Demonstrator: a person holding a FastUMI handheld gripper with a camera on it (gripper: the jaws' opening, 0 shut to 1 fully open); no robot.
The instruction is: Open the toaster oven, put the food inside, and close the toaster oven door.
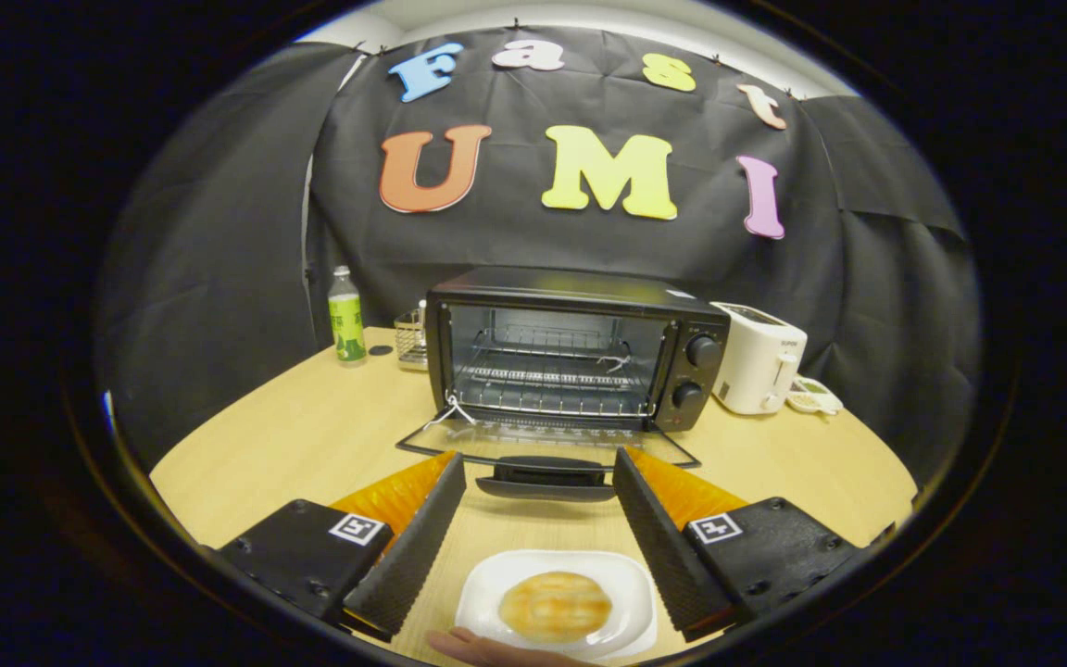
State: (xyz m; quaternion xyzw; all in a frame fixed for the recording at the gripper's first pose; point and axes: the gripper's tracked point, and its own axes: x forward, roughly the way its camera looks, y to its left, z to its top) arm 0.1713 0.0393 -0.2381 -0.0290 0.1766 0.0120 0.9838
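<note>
A black toaster oven (580, 347) stands on the wooden table (311, 435) beyond my fingers. Its glass door (547, 445) is folded down flat toward me, and the door handle (547, 474) lies just ahead of the fingertips. A wire rack (547, 380) shows inside the oven. My gripper (538, 477) is open, its fingers spread wide and holding nothing. Between the fingers, close to me, a golden round bun (555, 607) rests on a white plate (487, 593). A person's fingertip (473, 646) touches the plate's near edge.
A green bottle (346, 317) and a small wire basket (411, 338) stand left of the oven at the back. A white toaster (760, 357) and a small white dish (813, 396) sit to the oven's right.
</note>
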